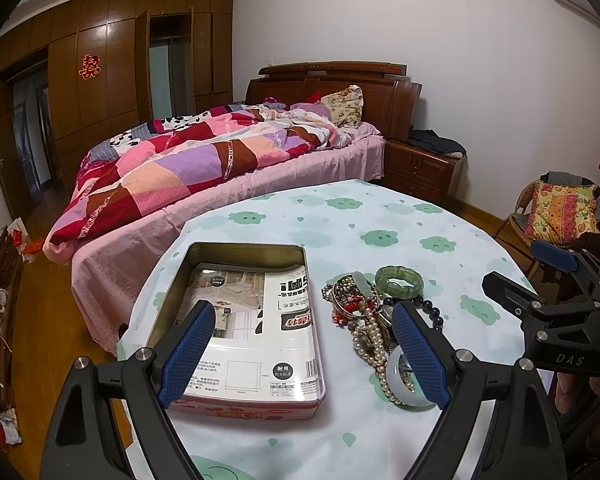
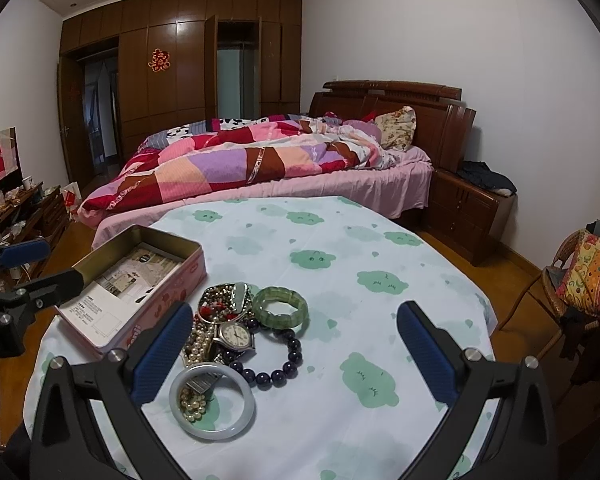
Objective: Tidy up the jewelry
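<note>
The round worktop (image 2: pixel 340 240) wears a soft white cloth with green cloud shapes. On it sits a shiny metal tin (image 1: pixel 236 320), a box shape with pink outside walls and no lid on. A smooth printed packet (image 1: pixel 252 328) lies flat inside the tin.

Just right of the tin is a pile of jewelry (image 2: pixel 220 320), all tangled and touching. A chunky green bracelet (image 2: pixel 281 307) made of glassy blocks lies at the far side. A bracelet of round dark beads (image 2: pixel 284 360) curls beside it. A watch (image 2: pixel 235 336) with a white round face rests in the middle. A smooth pale bangle (image 2: pixel 212 400) lies nearest, with a string of small pearls (image 2: pixel 192 400) running through its ring. The beads and chains at the back of the pile are too mixed up to tell apart.

The left claw (image 1: pixel 304 352) is released, its bumpy blue pads wide apart above the tin and the pile, holding nothing. In its view one pad hides part of the bangle. The right claw (image 2: pixel 296 356) is released too, and empty, above the pile and bare cloth.

Behind the worktop is a bed (image 2: pixel 280 168) with a patchwork quilt.
</note>
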A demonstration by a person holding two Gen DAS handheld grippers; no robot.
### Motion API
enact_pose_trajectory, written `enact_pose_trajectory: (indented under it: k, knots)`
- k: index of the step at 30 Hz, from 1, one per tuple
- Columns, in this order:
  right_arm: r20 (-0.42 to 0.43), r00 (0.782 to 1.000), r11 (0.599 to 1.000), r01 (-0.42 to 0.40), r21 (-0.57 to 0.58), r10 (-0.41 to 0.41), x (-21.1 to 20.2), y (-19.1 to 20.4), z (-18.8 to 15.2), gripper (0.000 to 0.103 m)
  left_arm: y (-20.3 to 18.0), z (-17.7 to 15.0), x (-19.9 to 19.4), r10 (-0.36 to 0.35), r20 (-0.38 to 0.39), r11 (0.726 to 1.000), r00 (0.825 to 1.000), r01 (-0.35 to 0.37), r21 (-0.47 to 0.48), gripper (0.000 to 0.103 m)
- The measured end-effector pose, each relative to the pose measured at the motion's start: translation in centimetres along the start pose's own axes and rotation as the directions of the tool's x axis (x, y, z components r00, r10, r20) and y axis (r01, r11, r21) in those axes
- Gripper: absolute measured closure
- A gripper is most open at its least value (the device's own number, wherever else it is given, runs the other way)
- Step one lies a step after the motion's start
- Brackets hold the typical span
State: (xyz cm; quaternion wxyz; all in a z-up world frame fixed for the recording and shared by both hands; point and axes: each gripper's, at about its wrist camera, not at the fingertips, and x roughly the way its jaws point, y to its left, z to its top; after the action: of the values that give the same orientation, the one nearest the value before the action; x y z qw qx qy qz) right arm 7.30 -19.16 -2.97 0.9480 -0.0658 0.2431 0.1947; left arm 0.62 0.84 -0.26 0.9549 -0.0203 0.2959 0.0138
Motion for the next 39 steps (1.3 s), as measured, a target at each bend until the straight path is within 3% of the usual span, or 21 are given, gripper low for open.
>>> enact_pose_trajectory:
  k: [39]
  knots:
    - [-0.009,1.000,1.000,-0.003,0.005,0.003,0.26,0.00,-0.53,0.000,-0.60,-0.24,-0.48,0.001,0.001,1.000,1.000,-0.001,0.006,0.013]
